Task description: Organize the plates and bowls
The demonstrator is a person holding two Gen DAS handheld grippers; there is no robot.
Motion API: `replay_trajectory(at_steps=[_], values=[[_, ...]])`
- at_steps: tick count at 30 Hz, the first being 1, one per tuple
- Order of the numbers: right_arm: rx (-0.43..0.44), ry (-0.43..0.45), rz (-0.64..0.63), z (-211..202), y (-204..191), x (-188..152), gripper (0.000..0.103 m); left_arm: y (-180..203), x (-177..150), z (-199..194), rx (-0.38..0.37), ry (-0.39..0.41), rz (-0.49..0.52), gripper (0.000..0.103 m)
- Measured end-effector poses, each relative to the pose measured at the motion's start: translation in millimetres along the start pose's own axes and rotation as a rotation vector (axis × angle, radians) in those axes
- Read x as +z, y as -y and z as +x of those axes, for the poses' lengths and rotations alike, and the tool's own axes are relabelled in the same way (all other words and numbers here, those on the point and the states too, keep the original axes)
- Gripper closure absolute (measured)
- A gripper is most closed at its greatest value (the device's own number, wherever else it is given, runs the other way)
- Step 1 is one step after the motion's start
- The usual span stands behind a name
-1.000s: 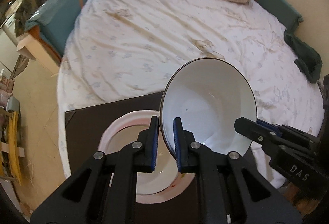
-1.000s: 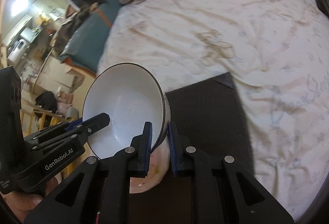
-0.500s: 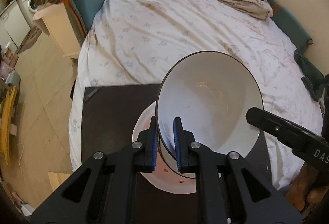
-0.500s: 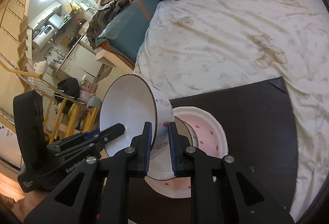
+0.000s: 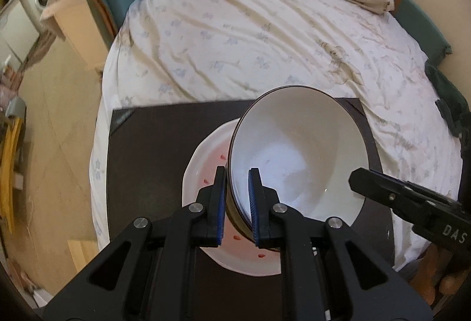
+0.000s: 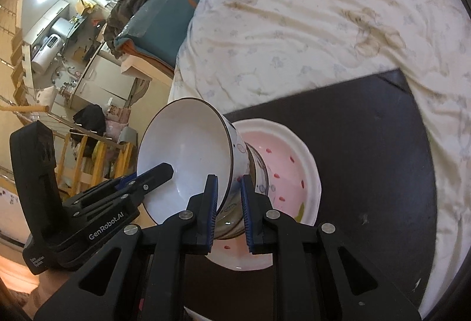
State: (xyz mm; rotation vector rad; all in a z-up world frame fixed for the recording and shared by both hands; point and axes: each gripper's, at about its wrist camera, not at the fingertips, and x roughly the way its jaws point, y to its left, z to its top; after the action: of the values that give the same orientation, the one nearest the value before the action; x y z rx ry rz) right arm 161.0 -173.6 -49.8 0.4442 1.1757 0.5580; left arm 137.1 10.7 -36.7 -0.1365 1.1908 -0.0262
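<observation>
Both grippers are clamped on the rim of one white bowl [image 5: 297,156] with a thin dark edge, each from its own side. The left gripper [image 5: 238,209] pinches the near-left stretch of rim, one blue pad inside the bowl and the other on its outer wall. The right gripper [image 6: 229,206] grips the opposite stretch in the same way, its pads either side of the printed wall. The bowl is tilted steeply rather than sitting flat: in the left wrist view its mouth faces the camera and a little upward, and in the right wrist view the mouth opens to the left, toward the left gripper, while its foot points down and right toward the plate [image 6: 291,162]. So its axis, from foot to mouth, runs at a slant and not upright. The bowl sits over the near side of that plate, a white one with a pink centre and small red marks; whether the foot touches the plate I cannot tell. The plate lies flat on a dark table [image 5: 153,162], which stands against a bed [image 5: 265,35] covered by a pale flowered sheet.
</observation>
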Motion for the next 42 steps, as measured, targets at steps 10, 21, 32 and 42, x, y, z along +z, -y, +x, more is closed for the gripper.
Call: replay_trajectory(at_steps=[10,21,32,42], values=[[0.024,-0.024,0.036,3,1,-1,0.085,-1,-2,7,0.003,-0.021,0.006,0.091],[0.029,-0.010,0.016,-4,-1,-1,0.083,1,-5,8,0.004,-0.007,0.014,0.086],[0.031,0.009,-0.063,-11,-12,-3,0.083,11,-10,-15,0.059,0.099,0.078,0.068],[-0.034,0.057,-0.133,-23,-21,-11,0.083,-2,-25,-41,0.087,0.180,0.054,0.068]])
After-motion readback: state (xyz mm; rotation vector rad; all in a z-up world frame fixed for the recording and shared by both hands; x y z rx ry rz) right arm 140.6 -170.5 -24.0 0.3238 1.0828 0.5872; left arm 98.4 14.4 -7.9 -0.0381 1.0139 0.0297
